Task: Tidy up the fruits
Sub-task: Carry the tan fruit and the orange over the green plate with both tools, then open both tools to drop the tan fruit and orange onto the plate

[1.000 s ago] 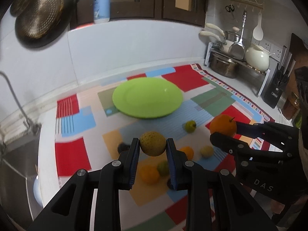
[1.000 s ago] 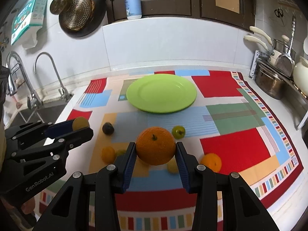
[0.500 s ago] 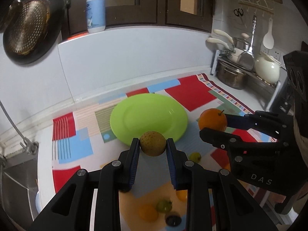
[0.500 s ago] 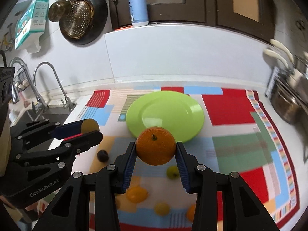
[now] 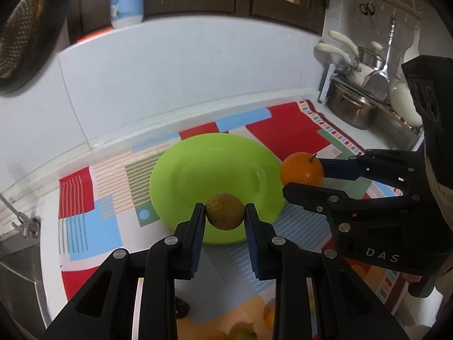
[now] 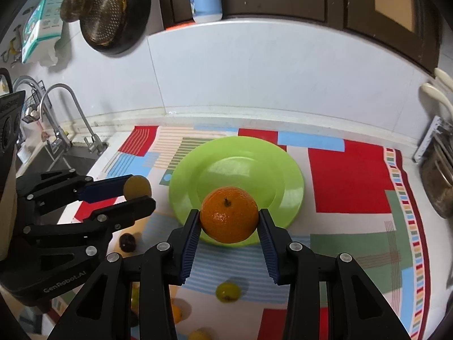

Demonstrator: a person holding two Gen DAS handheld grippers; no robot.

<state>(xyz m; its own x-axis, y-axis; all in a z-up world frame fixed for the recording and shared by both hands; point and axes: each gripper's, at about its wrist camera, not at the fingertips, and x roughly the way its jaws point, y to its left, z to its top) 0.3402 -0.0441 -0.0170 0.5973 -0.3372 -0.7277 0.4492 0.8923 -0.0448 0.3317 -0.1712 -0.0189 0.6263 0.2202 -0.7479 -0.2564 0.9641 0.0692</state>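
A kitchen counter runs along a pale tiled wall, covered by a patchwork cloth (image 6: 351, 181) in red, blue, green and cream. At the far left a sink (image 6: 53, 161) with a curved tap (image 6: 70, 113) sits beside the cloth, and a dark pan (image 6: 113, 14) hangs on the wall above it.

The left gripper (image 5: 225, 215) is clamped on a small brownish-yellow fruit (image 5: 224, 211) — the pads press it from both sides, and it hangs over the near edge of the green plate (image 5: 198, 170). From the right wrist view, the same fruit shows at the gripper's tips to the left of the plate.

The plate lies in the middle of the cloth with nothing lying on it.

The right gripper (image 6: 229, 223) holds an orange (image 6: 228, 214), stem up, pinched between its blue pads above the plate's near rim. From the left wrist view the orange sits just beside the plate's right edge.

On the cloth nearer the cameras lie loose fruits: a dark one (image 6: 127, 242) at the left, a green one (image 6: 228, 291) in the middle, and yellow-orange ones partly hidden behind the fingers.

At the far right a steel pot (image 5: 352, 109) stands on a rack.
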